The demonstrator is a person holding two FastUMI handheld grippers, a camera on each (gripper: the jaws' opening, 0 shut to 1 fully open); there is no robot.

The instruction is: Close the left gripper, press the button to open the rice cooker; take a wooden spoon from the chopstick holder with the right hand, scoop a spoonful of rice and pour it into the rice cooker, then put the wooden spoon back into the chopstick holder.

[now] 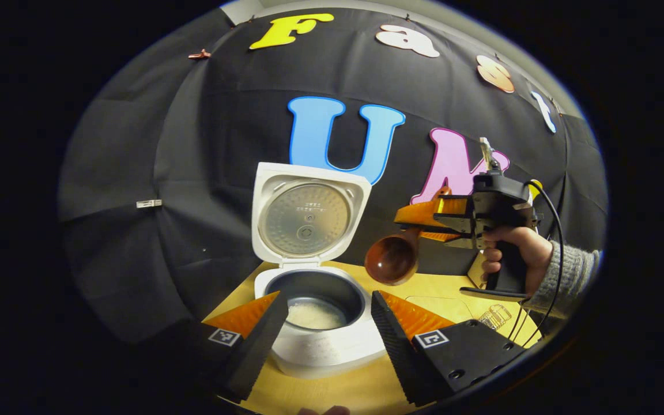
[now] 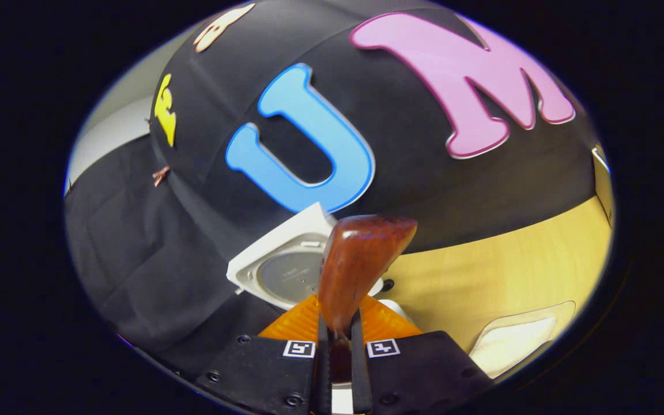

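The white rice cooker [image 1: 323, 346] stands on the wooden table with its lid [image 1: 303, 216] raised upright, and white rice lies in the dark inner pot [image 1: 316, 314]. My left gripper [image 1: 326, 340] hangs open just in front of it, a finger on each side of the pot, holding nothing. To the right, above the table, a hand holds my right gripper [image 1: 424, 222], shut on the handle of the wooden spoon [image 1: 392, 259]. The spoon's bowl looks empty and hovers right of the pot. In the right gripper view, the spoon [image 2: 361, 259] sticks out between the shut right gripper [image 2: 340, 328], with the cooker lid [image 2: 286, 268] behind it.
A shallow white container with rice [image 2: 516, 340] sits on the light wooden table [image 2: 510, 271] at the right. A small clear glass object [image 1: 496, 316] lies under the hand holding the right gripper. Black cloth walls close off the back and left.
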